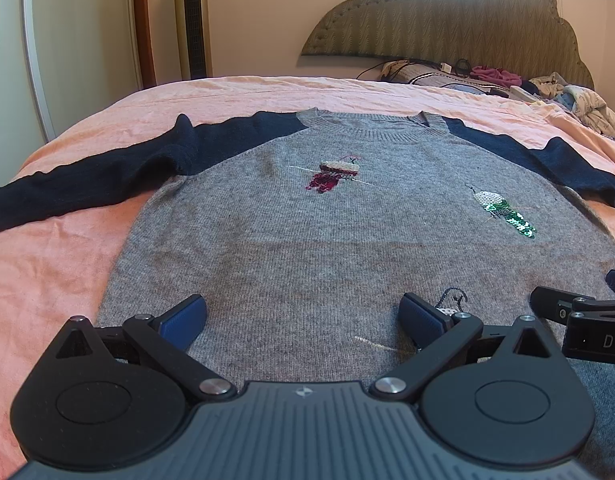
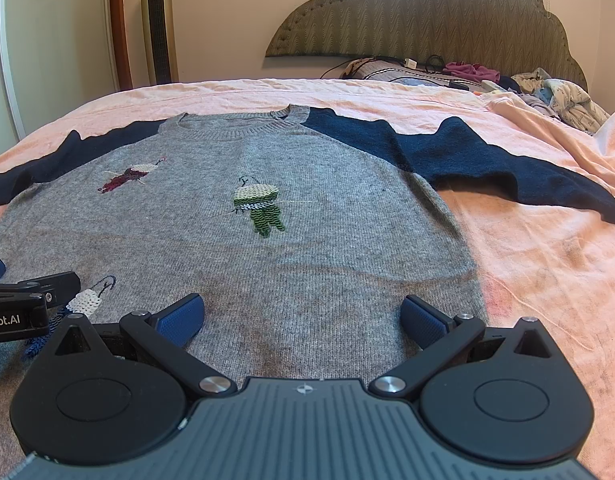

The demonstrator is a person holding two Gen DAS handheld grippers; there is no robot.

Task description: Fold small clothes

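A small grey sweater (image 1: 307, 216) (image 2: 227, 240) with navy sleeves and sequin bird patches lies face up and spread flat on a pink bed sheet, collar at the far end. Its left sleeve (image 1: 87, 184) and right sleeve (image 2: 507, 172) stretch out sideways. My left gripper (image 1: 303, 316) hovers open over the sweater's lower left part, nothing between its blue pads. My right gripper (image 2: 303, 316) is open over the lower right part near the hem edge. Each gripper shows at the edge of the other's view: the right gripper (image 1: 579, 320), the left gripper (image 2: 23, 300).
The pink sheet (image 1: 47, 280) (image 2: 547, 280) covers the bed on both sides of the sweater. At the headboard (image 2: 427, 12) lie a pillow, cables and a heap of clothes (image 2: 555, 92). A tower fan (image 1: 191, 20) stands by the far wall.
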